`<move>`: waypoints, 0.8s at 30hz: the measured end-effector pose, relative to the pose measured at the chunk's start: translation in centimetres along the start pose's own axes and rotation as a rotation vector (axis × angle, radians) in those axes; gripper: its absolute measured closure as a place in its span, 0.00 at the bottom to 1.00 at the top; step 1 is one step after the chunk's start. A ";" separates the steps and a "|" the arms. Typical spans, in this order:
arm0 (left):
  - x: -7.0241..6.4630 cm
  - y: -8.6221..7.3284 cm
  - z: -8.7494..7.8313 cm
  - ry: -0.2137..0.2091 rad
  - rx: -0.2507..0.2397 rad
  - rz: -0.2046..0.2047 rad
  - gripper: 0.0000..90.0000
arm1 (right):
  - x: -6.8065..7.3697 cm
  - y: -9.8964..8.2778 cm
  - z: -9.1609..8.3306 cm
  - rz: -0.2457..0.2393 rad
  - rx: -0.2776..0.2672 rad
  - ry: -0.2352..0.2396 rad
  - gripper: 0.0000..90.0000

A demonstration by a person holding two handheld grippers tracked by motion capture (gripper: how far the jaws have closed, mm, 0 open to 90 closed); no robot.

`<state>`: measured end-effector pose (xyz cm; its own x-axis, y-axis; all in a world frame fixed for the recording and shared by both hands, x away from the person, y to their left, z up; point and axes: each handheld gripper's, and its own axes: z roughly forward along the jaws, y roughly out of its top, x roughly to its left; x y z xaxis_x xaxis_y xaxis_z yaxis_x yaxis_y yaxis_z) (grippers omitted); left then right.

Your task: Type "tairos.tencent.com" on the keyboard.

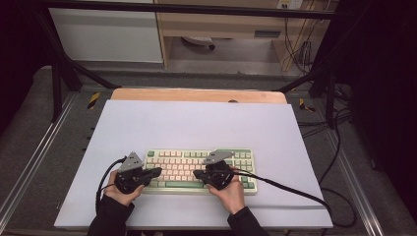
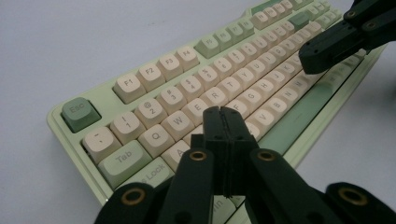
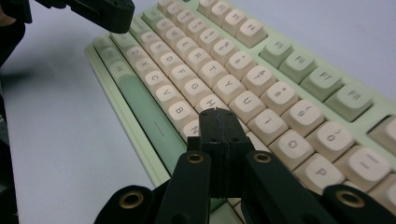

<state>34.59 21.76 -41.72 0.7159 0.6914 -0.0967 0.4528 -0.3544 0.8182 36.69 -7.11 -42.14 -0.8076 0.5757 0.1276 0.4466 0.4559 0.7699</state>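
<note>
Both grippers, left [image 1: 156, 172] and right [image 1: 196, 174], jaws pressed together and empty, hover over a keyboard [image 1: 169, 158]; pressing one key cleanly probably needs a straight-down tap.

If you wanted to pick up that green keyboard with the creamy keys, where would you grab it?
Probably by its short ends. The pale green keyboard lies flat and wide on the white table, so the left gripper could pinch the left rim from that side, the right gripper the right rim. Both are shut now.
</note>
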 end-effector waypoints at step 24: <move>0.5 0.2 -1.3 0.020 -0.013 0.042 0.71 | -4.2 -1.8 -6.8 0.064 -0.081 -0.117 0.79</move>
<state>34.37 22.83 -40.88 0.7232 0.6887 -0.0509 0.4158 -0.3754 0.8283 36.65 -14.94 -39.80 -0.7260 0.6792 0.1073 0.4590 0.3625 0.8111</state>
